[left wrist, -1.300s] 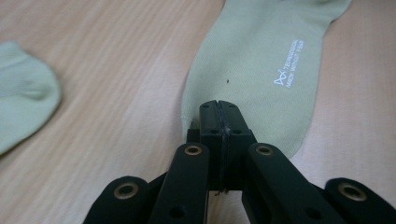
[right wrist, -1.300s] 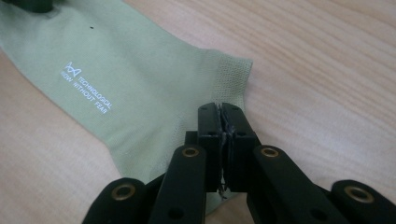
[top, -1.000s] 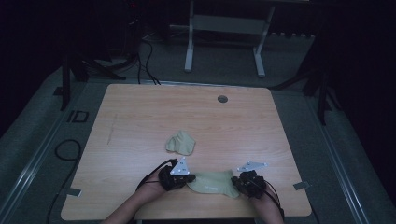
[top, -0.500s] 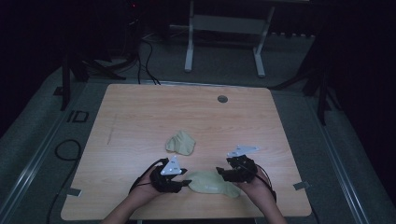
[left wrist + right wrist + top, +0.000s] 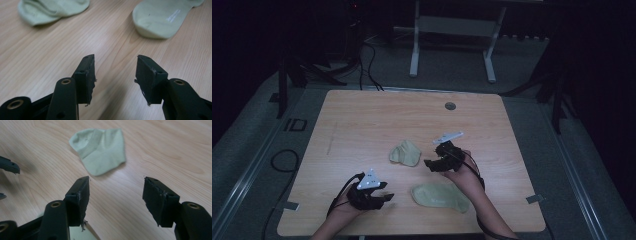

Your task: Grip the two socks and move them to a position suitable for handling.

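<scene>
Two pale green socks lie on the wooden table (image 5: 357, 125). A flat sock (image 5: 439, 196) rests near the front edge, and a folded sock (image 5: 405, 153) sits at the middle. My left gripper (image 5: 386, 196) hovers to the left of the flat sock; its jaws have just been opening and hold nothing. In the left gripper view the gripper (image 5: 115, 75) faces the flat sock (image 5: 162, 17) and the folded sock (image 5: 50, 10). My right gripper (image 5: 430, 165) is just right of the folded sock, its jaws freshly opened and empty. The right gripper view has the gripper (image 5: 116, 197) pointing at the folded sock (image 5: 102, 150).
A round grey grommet (image 5: 450, 106) sits near the table's far edge. Beyond the table stands a metal frame (image 5: 452, 30), with cables (image 5: 369, 60) on the floor at the far left. Bare wood spreads over the table's left and far parts.
Both grippers opened and came off the flat sock, which now lies free. The left gripper drew back to the left; the right one rose and moved away towards the folded sock.
</scene>
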Tool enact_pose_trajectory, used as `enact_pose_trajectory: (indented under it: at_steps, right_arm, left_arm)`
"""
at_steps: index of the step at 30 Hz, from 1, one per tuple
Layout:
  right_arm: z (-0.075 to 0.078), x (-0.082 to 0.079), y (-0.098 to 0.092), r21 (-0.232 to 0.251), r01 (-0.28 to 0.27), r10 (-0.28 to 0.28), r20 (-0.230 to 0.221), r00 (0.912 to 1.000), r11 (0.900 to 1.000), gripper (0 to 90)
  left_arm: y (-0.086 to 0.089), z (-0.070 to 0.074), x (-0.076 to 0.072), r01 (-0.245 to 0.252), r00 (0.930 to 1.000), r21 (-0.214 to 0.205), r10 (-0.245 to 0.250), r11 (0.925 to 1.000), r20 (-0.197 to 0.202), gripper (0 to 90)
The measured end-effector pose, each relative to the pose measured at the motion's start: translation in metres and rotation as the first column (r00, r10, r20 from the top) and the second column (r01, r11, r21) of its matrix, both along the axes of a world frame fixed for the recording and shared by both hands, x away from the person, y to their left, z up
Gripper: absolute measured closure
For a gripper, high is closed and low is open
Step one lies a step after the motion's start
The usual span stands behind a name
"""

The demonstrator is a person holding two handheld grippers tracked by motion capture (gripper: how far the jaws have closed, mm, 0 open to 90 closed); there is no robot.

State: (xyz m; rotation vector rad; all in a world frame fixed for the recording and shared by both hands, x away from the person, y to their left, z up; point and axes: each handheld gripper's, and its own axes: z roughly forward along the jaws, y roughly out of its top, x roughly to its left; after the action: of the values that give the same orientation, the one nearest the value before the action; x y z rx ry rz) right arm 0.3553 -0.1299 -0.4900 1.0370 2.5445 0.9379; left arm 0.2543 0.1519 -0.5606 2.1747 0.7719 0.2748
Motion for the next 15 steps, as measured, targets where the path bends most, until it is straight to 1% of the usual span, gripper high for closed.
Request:
enact_pose_trajectory:
  at_steps: [1, 2, 3, 4, 5, 6, 7, 8, 9, 10, 13, 15]
  right_arm:
    - [-0.002, 0.007, 0.01, -0.016, -0.011, 0.011, -0.006, 0.9999, 0.9998, 38.4]
    - [-0.002, 0.007, 0.01, -0.016, -0.011, 0.011, -0.006, 0.9999, 0.9998, 38.4]
    - [-0.006, 0.015, 0.02, -0.013, -0.021, 0.021, -0.031, 0.9993, 0.9997, 39.7]
    - [-0.006, 0.015, 0.02, -0.013, -0.021, 0.021, -0.031, 0.9993, 0.9997, 39.7]
    - [-0.008, 0.019, 0.025, -0.01, -0.02, 0.019, -0.043, 0.9989, 0.9998, 40.3]
    - [-0.013, 0.029, 0.035, 0.011, -0.012, 0.013, -0.083, 0.9965, 0.9999, 41.6]
    - [-0.013, 0.029, 0.035, 0.011, -0.012, 0.013, -0.083, 0.9965, 0.9999, 41.6]
    - [-0.017, 0.037, 0.045, 0.03, -0.01, 0.013, -0.103, 0.9946, 0.9995, 41.9]
    - [-0.017, 0.037, 0.045, 0.03, -0.01, 0.013, -0.103, 0.9946, 0.9995, 41.9]
    - [-0.021, 0.043, 0.058, 0.019, -0.015, 0.017, -0.099, 0.995, 0.9997, 42.1]
    - [-0.027, 0.051, 0.075, 0.008, -0.021, 0.021, -0.104, 0.9943, 0.9998, 41.6]
    - [-0.032, 0.056, 0.088, -0.021, -0.026, 0.024, -0.101, 0.9946, 0.9994, 40.3]
  left_arm:
    - [0.004, -0.002, -0.002, -0.009, 1.0, 0.001, 0.009, 1.0, -0.004, 49.2]
    - [0.004, -0.002, -0.002, -0.009, 1.0, 0.001, 0.009, 1.0, -0.004, 49.2]
    - [0.006, -0.003, -0.002, -0.013, 0.9999, 0.002, 0.013, 0.9999, -0.007, 49.2]
    - [0.007, -0.003, -0.003, -0.015, 0.9999, 0.002, 0.015, 0.9999, -0.008, 49.2]
    - [0.008, -0.004, -0.003, -0.016, 0.9998, 0.003, 0.016, 0.9999, -0.009, 49.3]
    - [0.008, -0.003, -0.003, -0.015, 0.9999, -0.001, 0.015, 0.9999, -0.009, 50.1]
    - [0.008, -0.003, -0.003, -0.015, 0.9999, -0.001, 0.015, 0.9999, -0.009, 50.3]
    - [0.008, -0.003, -0.003, -0.016, 0.9998, -0.011, 0.016, 0.9998, -0.009, 50.3]
    - [0.008, -0.003, -0.003, -0.016, 0.9998, -0.011, 0.015, 0.9998, -0.009, 50.3]
    - [0.008, -0.003, -0.003, -0.016, 0.9999, -0.014, 0.016, 0.9998, -0.006, 50.3]
    - [0.008, -0.004, -0.003, -0.015, 0.9999, -0.009, 0.015, 0.9998, -0.006, 50.1]
    - [0.008, -0.004, -0.003, -0.014, 0.9999, -0.009, 0.014, 0.9999, -0.005, 49.7]
